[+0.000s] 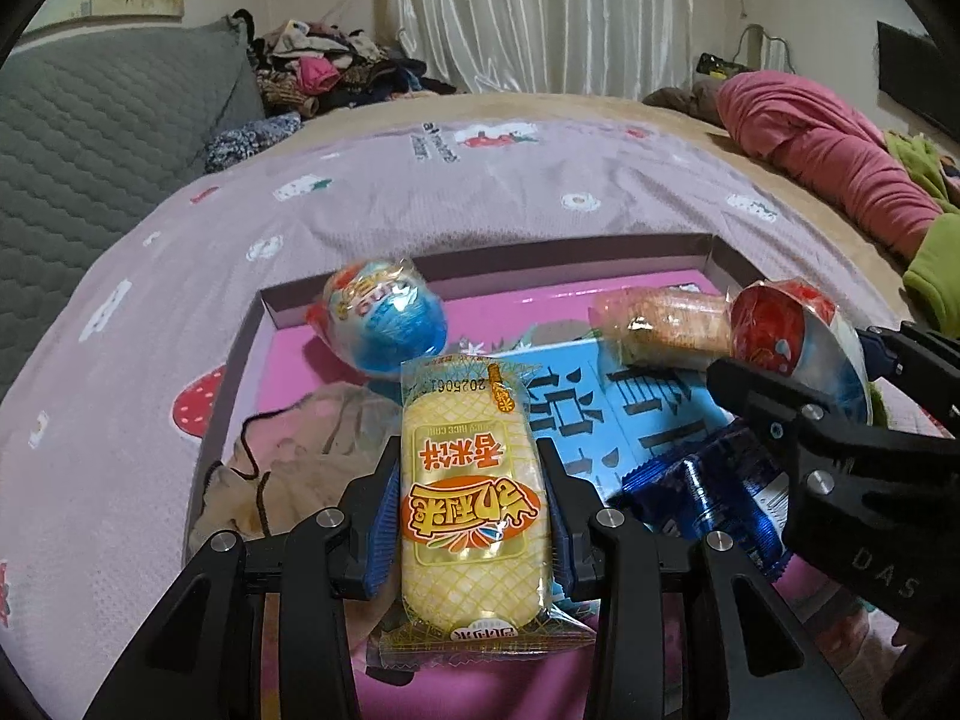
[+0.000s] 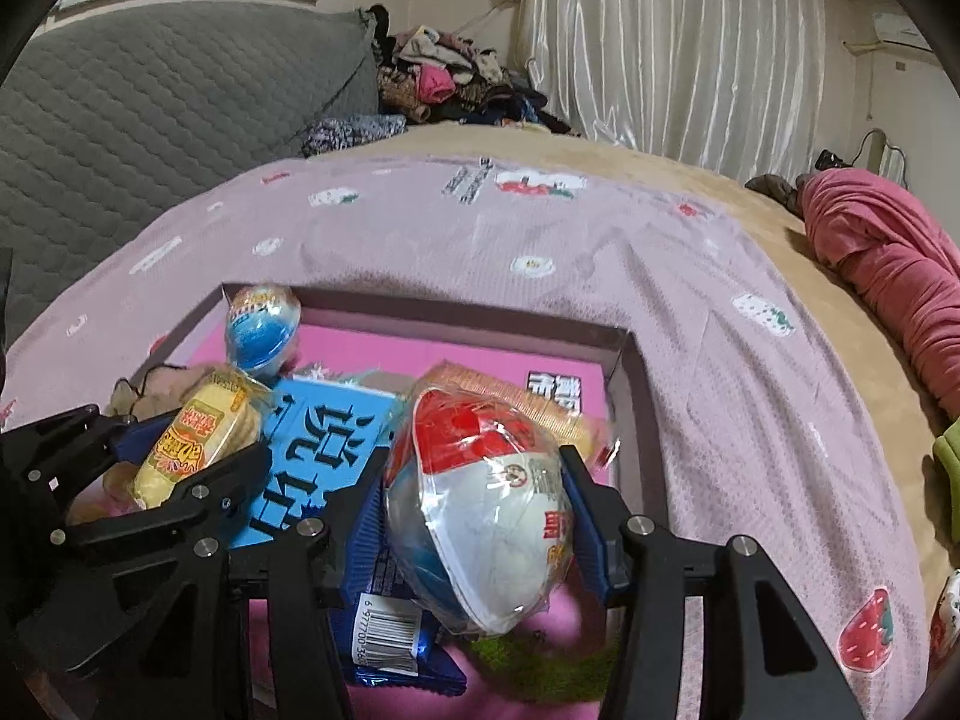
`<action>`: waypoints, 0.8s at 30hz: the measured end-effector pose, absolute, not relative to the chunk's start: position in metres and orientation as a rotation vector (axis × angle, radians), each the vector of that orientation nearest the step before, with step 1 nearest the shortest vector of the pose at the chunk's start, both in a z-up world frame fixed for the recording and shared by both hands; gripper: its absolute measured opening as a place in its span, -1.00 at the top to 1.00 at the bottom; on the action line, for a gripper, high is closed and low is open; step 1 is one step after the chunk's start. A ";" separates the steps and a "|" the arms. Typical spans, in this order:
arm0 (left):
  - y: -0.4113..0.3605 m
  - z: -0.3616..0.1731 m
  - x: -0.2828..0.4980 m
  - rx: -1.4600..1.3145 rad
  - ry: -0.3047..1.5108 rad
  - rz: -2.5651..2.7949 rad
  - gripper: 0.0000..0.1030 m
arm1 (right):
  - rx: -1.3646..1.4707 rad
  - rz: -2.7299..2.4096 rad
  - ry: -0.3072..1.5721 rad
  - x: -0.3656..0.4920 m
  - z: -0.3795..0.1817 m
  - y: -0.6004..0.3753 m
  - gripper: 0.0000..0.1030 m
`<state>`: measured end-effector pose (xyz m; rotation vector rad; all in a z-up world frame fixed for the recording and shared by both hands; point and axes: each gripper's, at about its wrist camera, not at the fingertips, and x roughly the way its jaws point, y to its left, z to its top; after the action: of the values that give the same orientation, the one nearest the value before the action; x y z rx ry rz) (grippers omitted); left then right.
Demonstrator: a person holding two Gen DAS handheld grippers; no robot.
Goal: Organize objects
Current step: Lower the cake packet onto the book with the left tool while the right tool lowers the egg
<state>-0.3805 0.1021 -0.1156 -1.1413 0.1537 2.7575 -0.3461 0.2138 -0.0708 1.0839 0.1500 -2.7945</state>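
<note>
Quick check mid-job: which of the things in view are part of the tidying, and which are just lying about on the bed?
Part of the job:
- yellow rice cracker pack, in the left gripper
- wrapped egg toy, in the right gripper
- shallow box
- second egg toy
- blue book
- blue snack packet

Lying about:
- clothes pile
- pink garment
- grey quilt

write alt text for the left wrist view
The left hand-held gripper clamps a yellow rice cracker packet above a pink-lined shallow box on a bed. At right, the right hand-held gripper holds a red-and-white wrapped egg; a blue wrapped egg sits in the box's far left corner.
</note>
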 end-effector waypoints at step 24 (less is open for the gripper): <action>0.100 -0.114 -0.379 -1.196 0.225 2.774 -0.23 | 1.106 -2.795 0.140 -0.347 -0.073 0.216 -0.32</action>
<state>-0.3790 0.0998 -0.1136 -1.1955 0.2248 2.7745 -0.3468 0.2159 -0.0731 1.1062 0.1403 -2.7954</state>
